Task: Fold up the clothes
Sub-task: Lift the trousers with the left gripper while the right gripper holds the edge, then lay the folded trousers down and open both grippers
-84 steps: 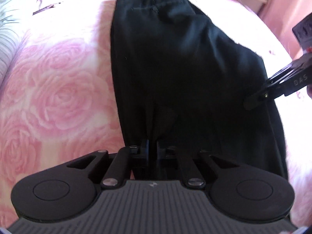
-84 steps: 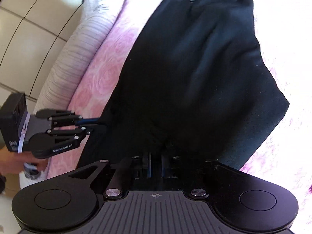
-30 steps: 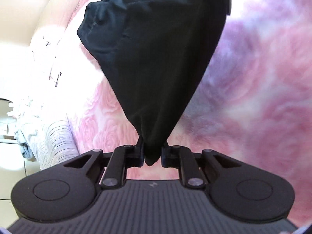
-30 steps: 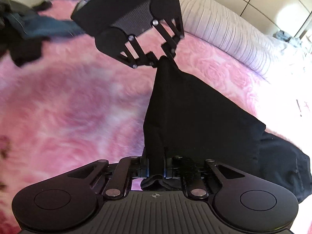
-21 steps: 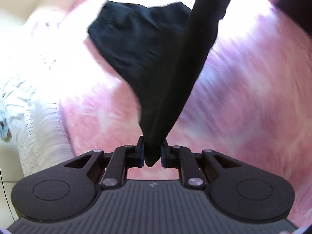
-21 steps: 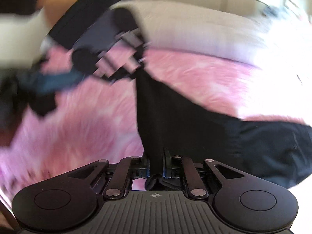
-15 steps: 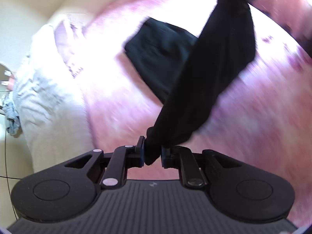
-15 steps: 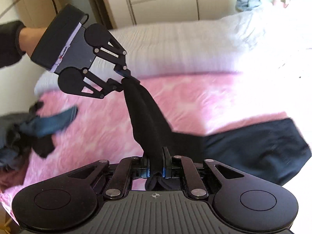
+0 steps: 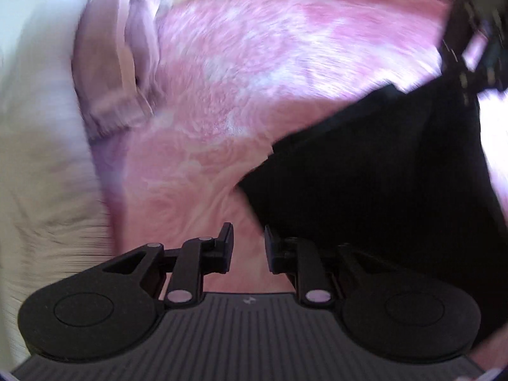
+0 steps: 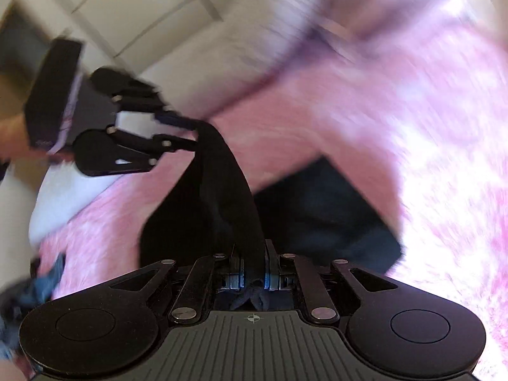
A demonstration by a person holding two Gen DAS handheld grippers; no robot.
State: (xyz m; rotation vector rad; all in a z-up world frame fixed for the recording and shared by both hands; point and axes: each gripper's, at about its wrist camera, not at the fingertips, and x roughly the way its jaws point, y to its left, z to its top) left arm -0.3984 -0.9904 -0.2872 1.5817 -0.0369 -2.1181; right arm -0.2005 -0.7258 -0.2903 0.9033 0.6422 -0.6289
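Note:
The black trousers (image 9: 381, 174) lie partly doubled over on the pink bed. In the left wrist view my left gripper (image 9: 246, 235) is open, with only pink bedspread showing between its fingers and the trousers just to its right. In the right wrist view my right gripper (image 10: 250, 254) is shut on a bunched end of the black trousers (image 10: 222, 197), which rise in a taut strip toward my left gripper (image 10: 190, 131). There the fingers stand apart beside the cloth's tip. My right gripper (image 9: 473, 47) is a blur at the upper right of the left wrist view.
A pink rose-patterned bedspread (image 9: 254, 63) covers the bed. A pale striped quilt (image 9: 41, 158) lies along one side, with white cupboard doors (image 10: 143, 9) behind. Blue and dark clothes (image 10: 44, 282) sit at the bed's edge. A hand (image 10: 12, 133) holds the left gripper.
My left gripper has opened and let go of the trouser end it held. Both grippers have swung across the bed, and the trousers have come down folded over themselves.

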